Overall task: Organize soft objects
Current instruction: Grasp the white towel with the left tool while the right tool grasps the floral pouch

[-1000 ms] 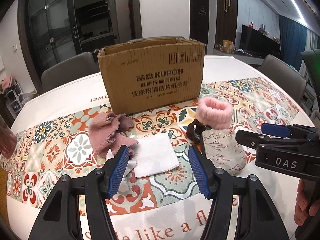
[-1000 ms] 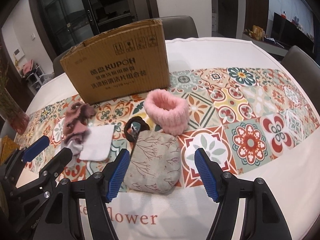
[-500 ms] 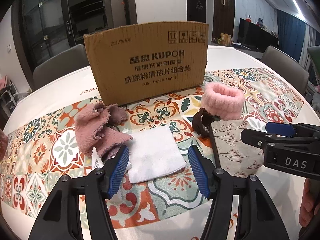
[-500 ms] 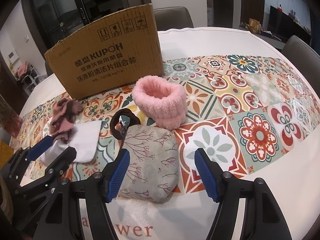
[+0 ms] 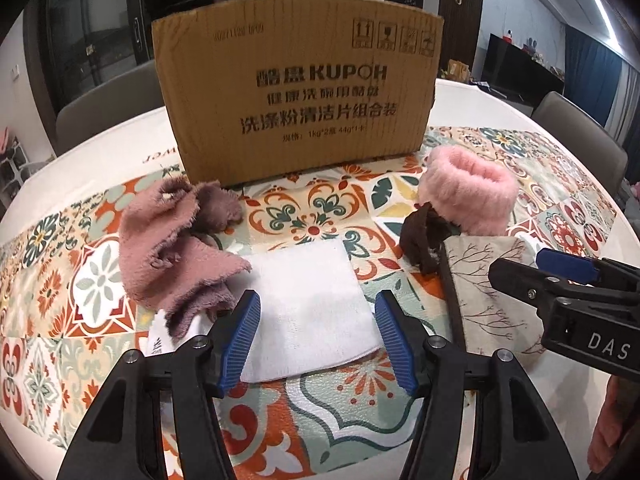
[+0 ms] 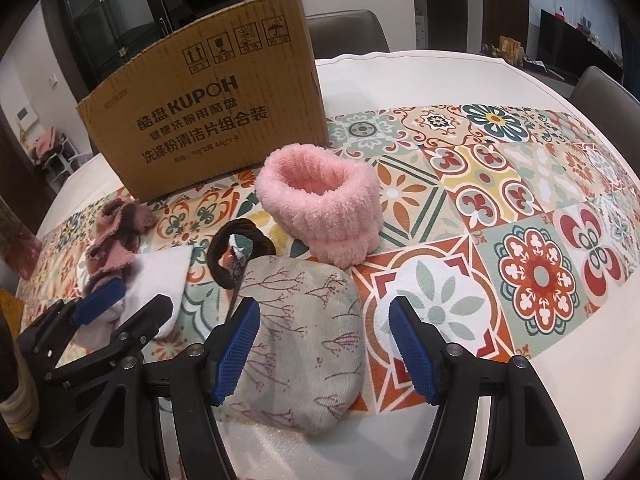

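Observation:
A folded white cloth (image 5: 308,304) lies on the tiled tablecloth, with my open left gripper (image 5: 318,340) straddling its near edge. A crumpled mauve cloth (image 5: 172,256) lies to its left. A fluffy pink band (image 6: 320,208) stands before the cardboard box (image 5: 300,96). A dark brown scrunchie (image 6: 236,248) rests beside a grey branch-print pouch (image 6: 304,344). My open right gripper (image 6: 324,344) hovers over the pouch's near right part. The pouch (image 5: 484,280), the band (image 5: 468,192), the scrunchie (image 5: 422,236) and the right gripper's fingers (image 5: 568,268) also show in the left wrist view.
The round table (image 6: 420,76) has a white cover past the tiled runner. Grey chairs (image 6: 348,32) stand behind it. The left gripper (image 6: 116,308) shows at the left of the right wrist view, over the white cloth (image 6: 160,280).
Both grippers have moved forward and lower toward the table; the white cloth and the pouch look larger and closer. Both stay open. No object has moved.

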Tool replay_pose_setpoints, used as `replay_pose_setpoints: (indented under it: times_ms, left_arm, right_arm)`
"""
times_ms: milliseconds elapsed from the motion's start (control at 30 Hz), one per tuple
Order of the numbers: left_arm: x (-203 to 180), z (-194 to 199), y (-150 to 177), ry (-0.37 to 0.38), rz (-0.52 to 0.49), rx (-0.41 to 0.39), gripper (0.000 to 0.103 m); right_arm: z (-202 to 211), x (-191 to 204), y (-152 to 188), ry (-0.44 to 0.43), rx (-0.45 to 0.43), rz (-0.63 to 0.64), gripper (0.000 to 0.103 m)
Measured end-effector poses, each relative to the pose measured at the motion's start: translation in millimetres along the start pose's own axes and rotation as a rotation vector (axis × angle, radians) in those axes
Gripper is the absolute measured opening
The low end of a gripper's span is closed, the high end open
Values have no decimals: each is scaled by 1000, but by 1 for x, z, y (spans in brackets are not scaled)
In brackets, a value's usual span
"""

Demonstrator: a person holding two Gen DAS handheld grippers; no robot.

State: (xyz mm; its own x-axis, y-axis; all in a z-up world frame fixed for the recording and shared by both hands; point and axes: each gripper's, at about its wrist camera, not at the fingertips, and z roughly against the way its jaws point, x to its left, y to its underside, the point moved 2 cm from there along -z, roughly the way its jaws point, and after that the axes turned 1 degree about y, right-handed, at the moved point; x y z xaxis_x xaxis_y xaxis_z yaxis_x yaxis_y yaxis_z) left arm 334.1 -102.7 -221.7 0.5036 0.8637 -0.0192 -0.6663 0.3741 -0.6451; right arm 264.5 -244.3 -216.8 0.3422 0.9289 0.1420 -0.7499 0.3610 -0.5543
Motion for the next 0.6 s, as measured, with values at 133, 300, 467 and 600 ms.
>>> replay_pose_setpoints:
  times_ms: [133,300,467,600]
  left_arm:
    - [3,-8,3,-19,10,19,59]
    - [4,-12,3,-26,14,18,59]
    - [5,-12,4,-21,18,18,55]
    - [6,-10,4,-34,28,11,38]
  right_arm:
    - [-6,0,0,-8,3,-2,68]
    - [-11,4,1,-16,6,13,67]
    - [-13,7,3,-29,8,20,60]
    - [-13,10,3,-28,6,40,48]
